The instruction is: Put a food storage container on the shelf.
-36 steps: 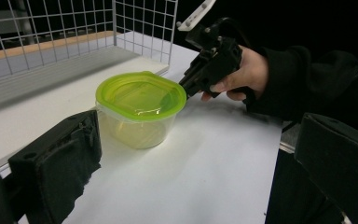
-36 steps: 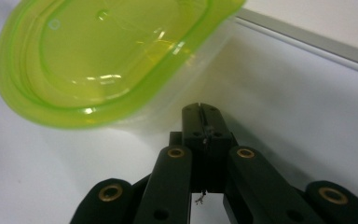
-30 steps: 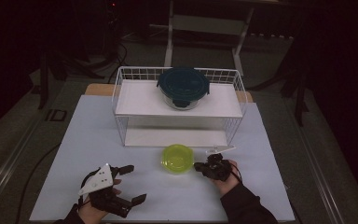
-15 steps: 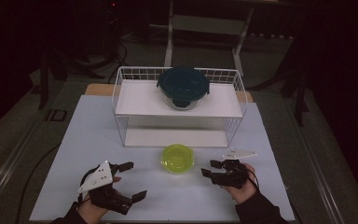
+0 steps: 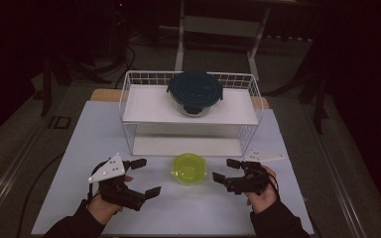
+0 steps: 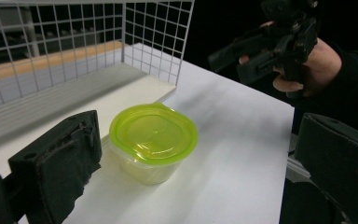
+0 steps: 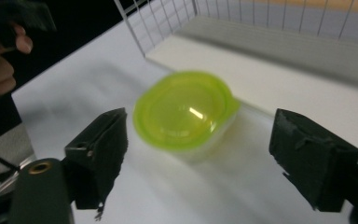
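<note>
Lime-lidded plastic tub (image 5: pixel 189 167), blurred in right gripper view, on white table (image 5: pixel 94 129) before wire rack (image 5: pixel 129 99); left gripper (image 5: pixel 145 177) and right gripper (image 5: pixel 225 170) flank it, jaws wide apart, empty.

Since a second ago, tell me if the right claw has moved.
Yes. The right claw has backed away from the green-lidded container, toward the table's right edge.

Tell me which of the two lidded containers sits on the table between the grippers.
The small container with the yellow-green lid, standing on the white table before the wire rack. The larger one with the dark teal lid sits on the rack's upper shelf, farther away.
</note>
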Motion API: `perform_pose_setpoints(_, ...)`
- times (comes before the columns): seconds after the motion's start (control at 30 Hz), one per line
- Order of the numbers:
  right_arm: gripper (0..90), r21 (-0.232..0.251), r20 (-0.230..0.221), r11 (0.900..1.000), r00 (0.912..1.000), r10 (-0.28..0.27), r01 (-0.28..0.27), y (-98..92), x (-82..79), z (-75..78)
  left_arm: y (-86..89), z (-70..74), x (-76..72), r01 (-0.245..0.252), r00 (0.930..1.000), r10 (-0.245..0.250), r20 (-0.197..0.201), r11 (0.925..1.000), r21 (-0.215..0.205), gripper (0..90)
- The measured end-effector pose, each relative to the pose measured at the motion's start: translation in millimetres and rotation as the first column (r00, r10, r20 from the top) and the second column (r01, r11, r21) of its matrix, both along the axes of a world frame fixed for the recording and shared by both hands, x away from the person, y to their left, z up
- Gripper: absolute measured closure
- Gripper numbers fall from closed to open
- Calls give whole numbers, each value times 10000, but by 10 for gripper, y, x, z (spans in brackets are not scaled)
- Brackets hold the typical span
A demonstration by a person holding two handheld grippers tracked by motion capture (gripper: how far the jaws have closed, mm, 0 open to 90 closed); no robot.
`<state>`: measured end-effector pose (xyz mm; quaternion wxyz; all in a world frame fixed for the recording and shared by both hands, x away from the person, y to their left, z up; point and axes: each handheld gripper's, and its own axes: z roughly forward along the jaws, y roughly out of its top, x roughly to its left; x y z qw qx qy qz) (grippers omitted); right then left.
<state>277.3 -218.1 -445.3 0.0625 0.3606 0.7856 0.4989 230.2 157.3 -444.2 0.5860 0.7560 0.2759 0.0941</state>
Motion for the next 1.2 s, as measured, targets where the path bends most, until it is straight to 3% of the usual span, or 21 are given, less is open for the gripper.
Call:
perform_pose_setpoints(0.1, 224, 36, 192, 10000, 9998, 81, -81, 50, 74, 31, -54, 34, 95, -8, 9996, 9, -274, 10000, 41, 4)
perform_pose_setpoints(0.17, 225, -20, 80, 9999, 9998, 169, -169, 88, 118, 33, -86, 42, 168, -106, 9989, 108, -448, 9999, 50, 4)
perform_pose_setpoints(0.3, 202, -148, 128, 9997, 9997, 217, -215, 177, 203, -15, -152, 14, 320, -96, 9943, 75, -1068, 9998, -193, 4)
perform_pose_setpoints(0.43, 178, 105, -938, 9999, 9955, 103, -93, 242, 296, -97, -217, -31, 420, -59, 9892, 37, -1467, 9999, -144, 4)
perform_pose_setpoints(0.47, 143, 126, -1078, 9998, 9940, 168, -156, 263, 318, -124, -247, -80, 496, -84, 9799, 42, -1996, 9998, -204, 4)
perform_pose_setpoints(0.57, 137, 38, -1426, 10000, 9898, -37, 43, 318, 361, -178, -281, -176, 603, -188, 9609, 122, -2767, 9996, -212, 5)
perform_pose_setpoints(0.6, 138, 75, -1595, 9998, 9870, -174, 188, 329, 371, -195, -281, -176, 603, -188, 9609, 122, -2767, 9996, -212, 5)
perform_pose_setpoints(0.67, 139, 159, -1900, 9997, 9817, -135, 168, 349, 398, -230, -288, -280, 695, -356, 9346, 155, -3554, 9981, -500, 7)
perform_pose_setpoints(0.87, 210, 133, -2760, 9979, 9595, -572, 633, 364, 469, -348, -314, -453, 847, -729, 8771, 326, -4792, 9952, -658, 55)
perform_pose_setpoints(0.93, 257, 156, -3054, 9960, 9489, -791, 880, 351, 490, -390, -335, -505, 887, -751, 8496, 342, -5263, 9956, -566, 61)
perform_pose_setpoints(1.0, 359, 374, -3443, 9935, 9347, -883, 1076, 329, 516, -430, -357, -552, 914, -937, 8350, 592, -5471, 9950, -354, 111)
perform_pose_setpoints(1.13, 441, 501, -3970, 9902, 9123, -999, 1302, 318, 542, -483, -381, -632, 950, -1067, 8029, 641, -5927, 9936, -369, 228)
perform_pose_setpoints(1.2, 480, 484, -4139, 9900, 9047, -1010, 1326, 326, 543, -503, -395, -662, 961, -1101, 7918, 723, -6065, 9936, -253, 297)
